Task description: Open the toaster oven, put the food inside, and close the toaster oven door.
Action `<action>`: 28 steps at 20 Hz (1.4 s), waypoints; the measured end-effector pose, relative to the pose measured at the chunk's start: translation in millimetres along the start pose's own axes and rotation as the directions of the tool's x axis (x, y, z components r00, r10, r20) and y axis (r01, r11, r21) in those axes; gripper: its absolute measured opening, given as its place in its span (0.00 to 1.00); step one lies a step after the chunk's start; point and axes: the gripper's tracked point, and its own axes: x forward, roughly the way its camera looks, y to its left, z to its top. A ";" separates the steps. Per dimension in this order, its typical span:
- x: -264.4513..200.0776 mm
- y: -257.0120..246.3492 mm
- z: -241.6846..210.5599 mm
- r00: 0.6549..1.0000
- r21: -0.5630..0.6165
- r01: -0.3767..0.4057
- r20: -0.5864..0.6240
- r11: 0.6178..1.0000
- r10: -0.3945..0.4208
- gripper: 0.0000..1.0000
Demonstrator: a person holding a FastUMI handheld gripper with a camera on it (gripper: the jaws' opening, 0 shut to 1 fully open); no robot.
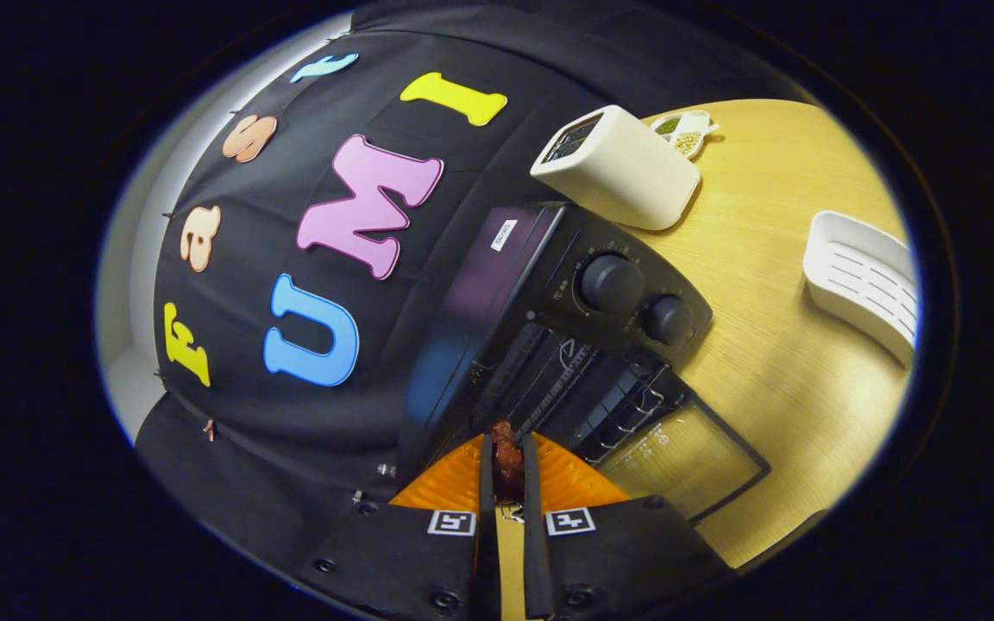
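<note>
Tongs (507,461) with two ribbed orange fingers (454,483) are pressed close together on a small reddish-brown piece of food (507,455), dark and glossy-looking, lumpy like a bit of cooked meat, which sits pinched between the pads right at their tips. Just ahead of them the toaster oven (566,302) stands open: a boxy black metal body, two round black knobs (611,283) on its control panel, a wire rack (626,405) visible in the dark cavity, and the glass door (687,461) dropped flat toward the near edge of the tabletop (773,362). So the opening looks done, and I'd say the step in hand is carrying the food in. The next move, as I judge it, calls for pushing the tips forward over the lowered door and into the cavity, low enough to set the piece on the rack, then letting the fingers part; the piece is small and may slip through the wires. Beyond the oven, toward the far edge of the pale wood-grain tabletop, a cream-coloured smooth-sided toaster (622,168) stands, with a small white divided dish (685,131) of greenish bits behind it. A white slotted plastic tray (864,280) rests well apart, off toward the tabletop's side edge.
</note>
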 end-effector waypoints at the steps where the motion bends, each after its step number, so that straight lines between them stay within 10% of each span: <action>1: 11.4 -4.0 -3.3 1.000 0.005 0.009 0.001 1.000 -0.009 0.15; 13: 52.3 -27.3 -30.1 0.997 -0.165 0.080 0.026 0.983 -0.077 0.22; 18: 30.6 -20.3 -41.1 0.996 -0.381 0.082 -0.009 0.921 -0.092 0.96; 28: -31.9 -25.0 -44.9 0.985 -0.677 0.113 -0.017 0.727 -0.169 0.98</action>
